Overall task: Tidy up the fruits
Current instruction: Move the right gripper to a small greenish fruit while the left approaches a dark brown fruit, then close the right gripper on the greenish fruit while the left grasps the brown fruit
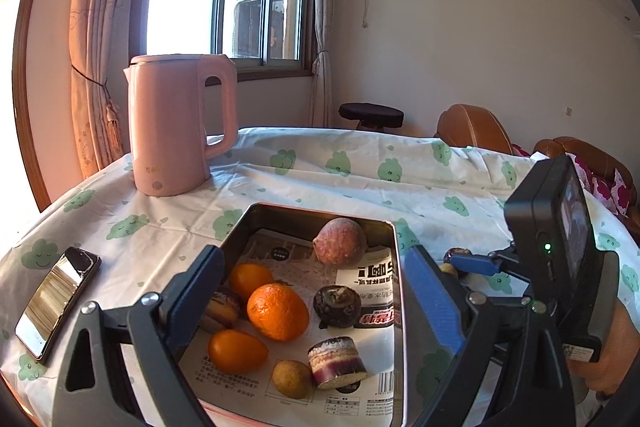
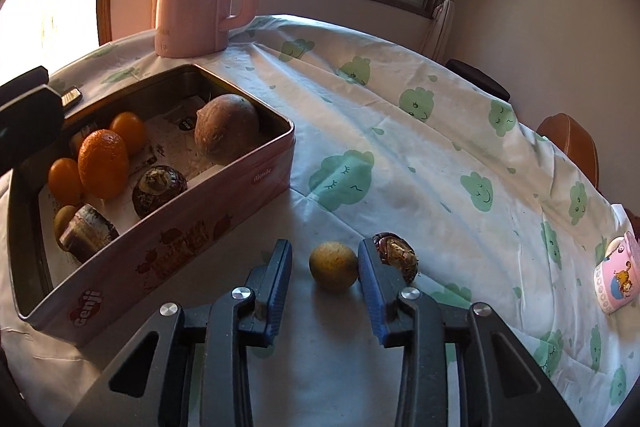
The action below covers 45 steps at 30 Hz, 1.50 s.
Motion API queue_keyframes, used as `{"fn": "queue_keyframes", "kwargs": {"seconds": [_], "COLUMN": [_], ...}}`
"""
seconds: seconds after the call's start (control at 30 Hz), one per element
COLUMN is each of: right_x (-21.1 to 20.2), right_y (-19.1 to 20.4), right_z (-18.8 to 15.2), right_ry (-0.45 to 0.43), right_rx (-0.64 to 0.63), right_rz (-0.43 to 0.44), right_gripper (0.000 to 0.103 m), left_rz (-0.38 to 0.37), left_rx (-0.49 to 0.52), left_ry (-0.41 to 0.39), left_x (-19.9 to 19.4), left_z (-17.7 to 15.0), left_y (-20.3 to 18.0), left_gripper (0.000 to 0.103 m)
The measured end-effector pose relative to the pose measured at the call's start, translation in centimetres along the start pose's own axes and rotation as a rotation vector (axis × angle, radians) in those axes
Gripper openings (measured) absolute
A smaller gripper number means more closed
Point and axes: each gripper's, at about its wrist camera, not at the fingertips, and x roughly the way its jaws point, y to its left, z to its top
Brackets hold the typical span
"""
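An open metal tin [image 1: 320, 217] lined with printed paper holds three orange citrus fruits [image 1: 278, 311], a large brownish round fruit [image 1: 340, 241], a dark bulb-like fruit [image 1: 337, 301], a cut striped cane piece [image 1: 338, 361] and a small yellow-brown fruit [image 1: 292, 379]. My left gripper [image 1: 316, 291] hangs wide open above the tin, holding nothing. On the cloth beside the tin [image 2: 180, 239] lies another small yellow-brown fruit [image 2: 333, 267]. My right gripper [image 2: 325, 267] straddles it: the right pad touches it and the left pad stands apart. A dark bulb-like fruit [image 2: 398, 255] lies just outside the right finger.
A pink kettle [image 1: 176, 123] stands behind the tin and a phone [image 1: 56, 303] lies to its left. A pink mug [image 2: 616, 275] sits near the table's right edge. Brown chairs [image 1: 472, 127] and a dark stool [image 1: 370, 115] stand beyond the cloth-covered table.
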Motion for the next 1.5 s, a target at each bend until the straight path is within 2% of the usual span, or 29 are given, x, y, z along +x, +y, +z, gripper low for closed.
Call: {"fn": "queue_keyframes", "kwargs": {"seconds": [0.07, 0.1, 0.13, 0.23, 0.37, 0.53, 0.7, 0.83, 0.97, 1.07, 1.13, 1.2, 1.3, 1.33, 1.4, 1.5], "right_x": [0.2, 0.3, 0.2, -0.3, -1.9, -3.6, -3.3, -3.5, -3.6, -3.7, -3.7, -3.7, -3.7, -3.6, -3.6, -3.9], "right_y": [0.0, 0.1, 0.1, -0.5, -1.9, -5.2, -9.9, -12.0, -13.2, -13.6, -13.6, -13.7, -13.7, -13.7, -13.7, -13.8], "right_z": [0.1, 0.1, 0.1, -0.1, -0.4, -1.7, -3.3, -4.0, -4.5, -4.8, -4.8, -4.8, -4.9, -4.9, -4.9, -5.0], "right_ry": [0.005, 0.007, 0.005, -0.013, -0.085, -0.140, -0.124, -0.133, -0.140, -0.148, -0.149, -0.151, -0.149, -0.148, -0.149, -0.161], "right_rx": [-0.010, -0.018, -0.021, 0.011, 0.075, 0.168, 0.296, 0.358, 0.404, 0.416, 0.419, 0.421, 0.419, 0.419, 0.419, 0.421], "right_rz": [-0.005, -0.018, -0.030, 0.006, 0.025, -0.010, -0.036, -0.042, -0.028, -0.022, -0.018, -0.017, -0.015, -0.016, -0.013, -0.006], "right_gripper": [0.034, 0.028, 0.027, 0.027, 0.027, 0.027, 0.027, 0.027, 0.027, 0.027, 0.027, 0.027, 0.027, 0.027, 0.027, 0.027], "left_rz": [0.000, -0.002, -0.003, -0.011, -0.035, -0.085, -0.144, -0.176, -0.196, -0.201, -0.216, -0.227, -0.242, -0.246, -0.246, -0.251], "left_rx": [0.008, 0.011, 0.015, 0.027, 0.048, 0.095, 0.127, 0.158, 0.183, 0.206, 0.191, 0.183, 0.159, 0.154, 0.161, 0.161], "left_ry": [0.000, 0.000, -0.001, -0.002, 0.012, 0.033, 0.123, 0.196, 0.269, 0.306, 0.346, 0.383, 0.442, 0.437, 0.438, 0.427], "left_x": [0.0, -0.1, -0.1, -0.1, 0.4, 1.6, 4.5, 6.7, 9.0, 10.5, 11.5, 12.6, 13.9, 13.9, 13.9, 13.6], "left_z": [0.1, 0.1, 0.2, 0.5, 0.8, 1.1, 0.8, 0.5, 0.2, 0.0, -0.1, -0.2, -0.5, -0.5, -0.6, -0.6], "left_y": [-0.3, -0.5, -0.7, -1.4, -3.0, -6.4, -9.9, -12.4, -14.0, -14.8, -14.9, -15.0, -14.9, -14.9, -15.0, -15.0], "left_gripper": [0.094, 0.094, 0.094, 0.094, 0.094, 0.094, 0.094, 0.092, 0.081, 0.077, 0.070, 0.057, 0.047, 0.047, 0.038, 0.038]}}
